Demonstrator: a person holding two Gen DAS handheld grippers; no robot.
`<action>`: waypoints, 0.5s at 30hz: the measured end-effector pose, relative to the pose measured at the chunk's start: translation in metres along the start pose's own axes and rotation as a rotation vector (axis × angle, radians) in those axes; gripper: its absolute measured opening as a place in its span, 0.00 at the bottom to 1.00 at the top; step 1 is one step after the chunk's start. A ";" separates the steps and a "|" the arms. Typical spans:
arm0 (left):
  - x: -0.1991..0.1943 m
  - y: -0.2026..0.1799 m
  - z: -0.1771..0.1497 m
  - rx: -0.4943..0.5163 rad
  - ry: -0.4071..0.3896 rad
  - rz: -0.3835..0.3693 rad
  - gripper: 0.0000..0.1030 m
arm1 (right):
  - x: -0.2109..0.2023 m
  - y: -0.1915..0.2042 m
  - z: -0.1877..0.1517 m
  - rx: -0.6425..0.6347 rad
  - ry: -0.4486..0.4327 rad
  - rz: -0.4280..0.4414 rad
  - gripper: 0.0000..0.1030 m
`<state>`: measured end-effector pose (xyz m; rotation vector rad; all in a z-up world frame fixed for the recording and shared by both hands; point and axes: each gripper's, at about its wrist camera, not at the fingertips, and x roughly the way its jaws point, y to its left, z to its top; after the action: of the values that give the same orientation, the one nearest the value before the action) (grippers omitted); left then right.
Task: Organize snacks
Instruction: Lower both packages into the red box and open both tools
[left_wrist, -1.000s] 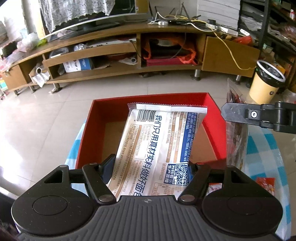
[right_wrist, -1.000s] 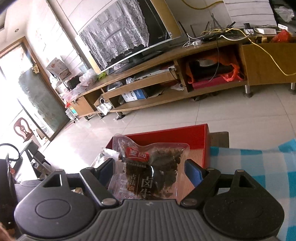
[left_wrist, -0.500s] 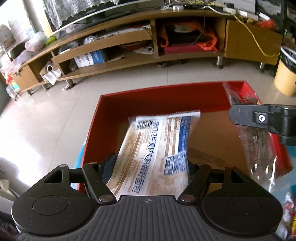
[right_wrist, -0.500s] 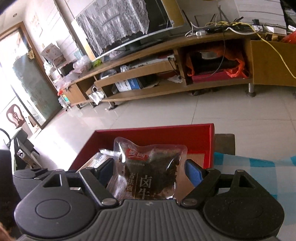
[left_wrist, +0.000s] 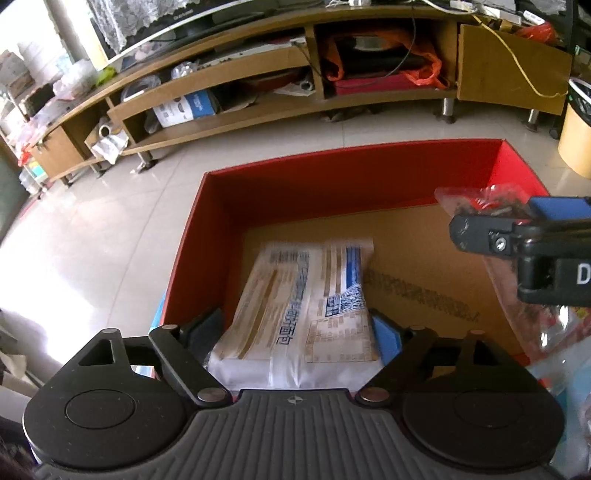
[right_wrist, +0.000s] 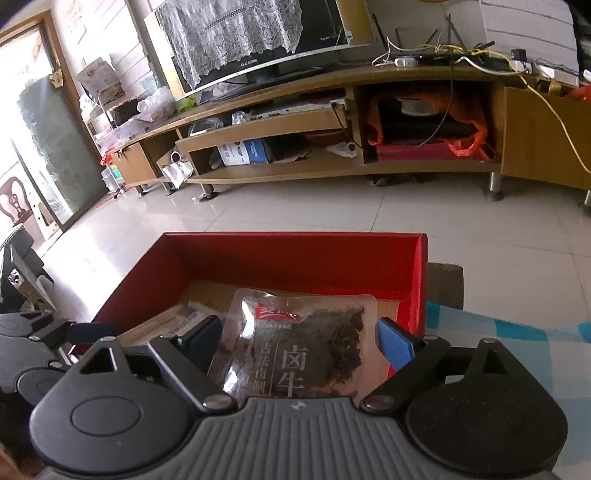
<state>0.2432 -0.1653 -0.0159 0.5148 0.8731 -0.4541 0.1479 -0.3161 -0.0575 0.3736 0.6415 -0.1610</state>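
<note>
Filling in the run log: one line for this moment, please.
left gripper: shut on white snack pack, low inside red box | right gripper: shut on clear beef pouch, over box

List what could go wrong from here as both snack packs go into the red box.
1. The left tool holds the white bread pack low in the red box, while the right tool with the dark beef pouch hangs close beside it; the two could bump.
2. The pouch sits near the box's right wall; released here, it may catch on that wall.
3. The pouch may land overlapping the bread pack rather than beside it.
</note>
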 end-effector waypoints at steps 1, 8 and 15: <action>0.002 0.001 0.000 -0.002 0.007 0.002 0.86 | 0.001 0.000 0.000 -0.006 -0.003 -0.002 0.87; 0.006 0.006 -0.001 -0.019 0.020 0.006 0.86 | 0.007 0.003 0.004 -0.036 -0.044 -0.016 0.88; 0.008 0.008 0.000 -0.026 0.030 0.011 0.89 | 0.003 0.010 0.006 -0.094 -0.123 -0.055 0.90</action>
<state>0.2521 -0.1603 -0.0205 0.5030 0.9034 -0.4251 0.1560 -0.3093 -0.0516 0.2533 0.5366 -0.2037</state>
